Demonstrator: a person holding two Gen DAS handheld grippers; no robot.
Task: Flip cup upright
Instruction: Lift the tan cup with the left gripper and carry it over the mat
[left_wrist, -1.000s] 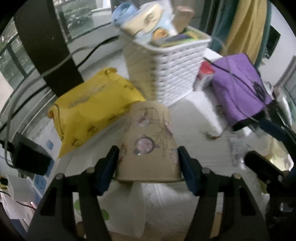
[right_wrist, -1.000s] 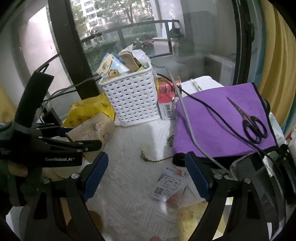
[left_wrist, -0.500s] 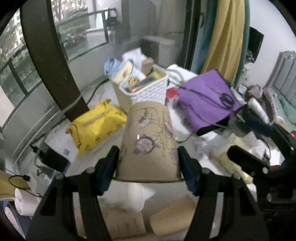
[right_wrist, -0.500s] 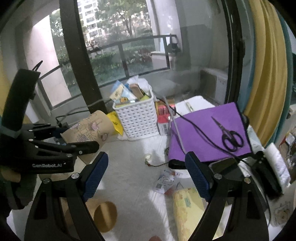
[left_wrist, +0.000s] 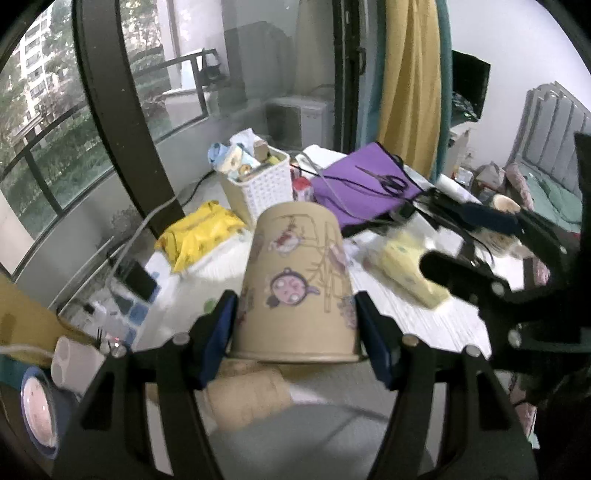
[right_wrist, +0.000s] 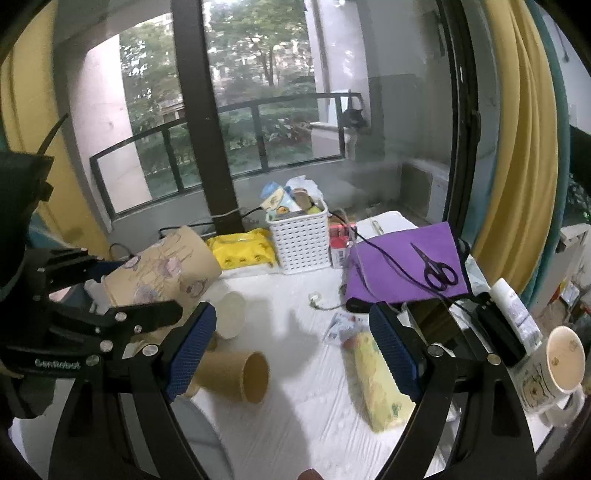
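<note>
Tan paper cup (left_wrist: 295, 288) with cartoon prints, mouth toward camera, base pointing away, tilted, held above the white table (right_wrist: 295, 402). Left gripper (left_wrist: 297, 336) clamped on cup near rim. Right gripper (right_wrist: 291, 354) spread wide, empty. Cup interior hidden; table beneath blurred.
</note>
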